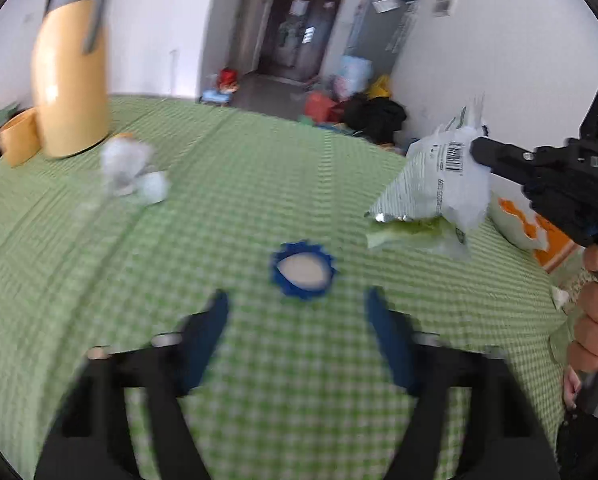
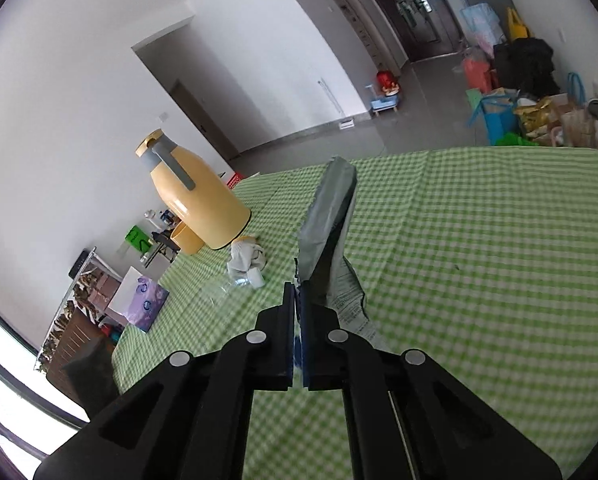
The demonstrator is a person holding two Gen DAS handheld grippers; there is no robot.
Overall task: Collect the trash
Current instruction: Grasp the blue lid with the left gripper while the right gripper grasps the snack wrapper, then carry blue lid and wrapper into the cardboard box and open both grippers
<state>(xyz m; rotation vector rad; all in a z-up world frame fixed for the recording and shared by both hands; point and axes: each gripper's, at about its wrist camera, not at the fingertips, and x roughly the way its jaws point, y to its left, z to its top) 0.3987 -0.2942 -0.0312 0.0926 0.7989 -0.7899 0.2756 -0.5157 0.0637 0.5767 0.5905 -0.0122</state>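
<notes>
Right gripper [image 2: 297, 296] clamped on one snack bag [image 1: 435, 184], held off the checked table [image 1: 239, 168], probably so it can be carried off as trash. Left gripper [image 1: 297, 312] spread wide, empty, lined up just short of one blue cap [image 1: 302, 274] lying on the cloth, likely the next pick. One wad of crumpled paper [image 1: 133, 172] sits beside one yellow thermos [image 1: 73, 76]. Trash count: three pieces, one in hand.
</notes>
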